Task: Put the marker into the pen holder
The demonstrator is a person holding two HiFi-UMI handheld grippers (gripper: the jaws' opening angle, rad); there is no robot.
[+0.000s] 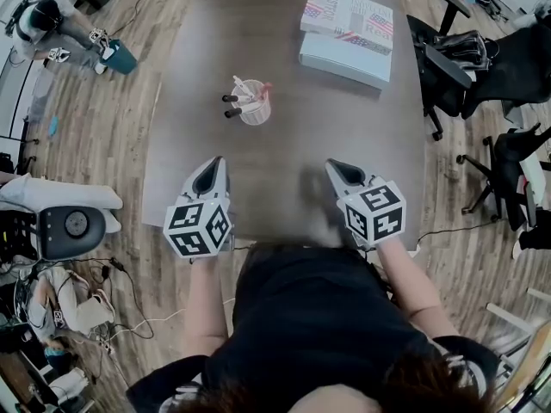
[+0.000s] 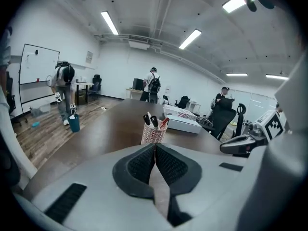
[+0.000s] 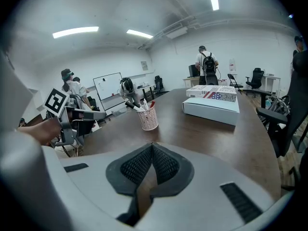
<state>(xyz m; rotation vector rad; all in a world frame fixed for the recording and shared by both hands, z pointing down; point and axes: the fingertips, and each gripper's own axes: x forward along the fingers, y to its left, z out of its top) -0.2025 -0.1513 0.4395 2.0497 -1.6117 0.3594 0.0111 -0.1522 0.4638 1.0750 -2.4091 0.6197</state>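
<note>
Markers (image 1: 234,100) are in the pen holder (image 1: 256,106), a pale pink mesh cup standing upright on the dark table (image 1: 284,170). From the head view I count at least two with black caps leaning out toward my left, plus a white barrel and something red-tipped at the rim. I cannot tell which of them is the one the task names. No marker lies loose on the tabletop that I can see.

My left gripper (image 1: 215,163) hovers over the near edge of the table with its jaws pressed together. Its own view shows the two ridged black pads meeting along a single seam, with nothing between them. The holder sits straight ahead of that seam, well apart from the tips.

My right gripper (image 1: 332,167) is level with the left one, farther to the right, and its jaws are closed too. The pads touch from tip to base and carry nothing. In its view the holder stands ahead and a little to the left.

A stack of flat boxes (image 1: 347,34) rests at the far right of the table, near the holder but not touching it. Black office chairs (image 1: 448,58) are just beside the table's right edge. On the wooden floor off to the left a person (image 1: 47,24) bends over, with a teal bucket (image 1: 120,57) near their feet.
</note>
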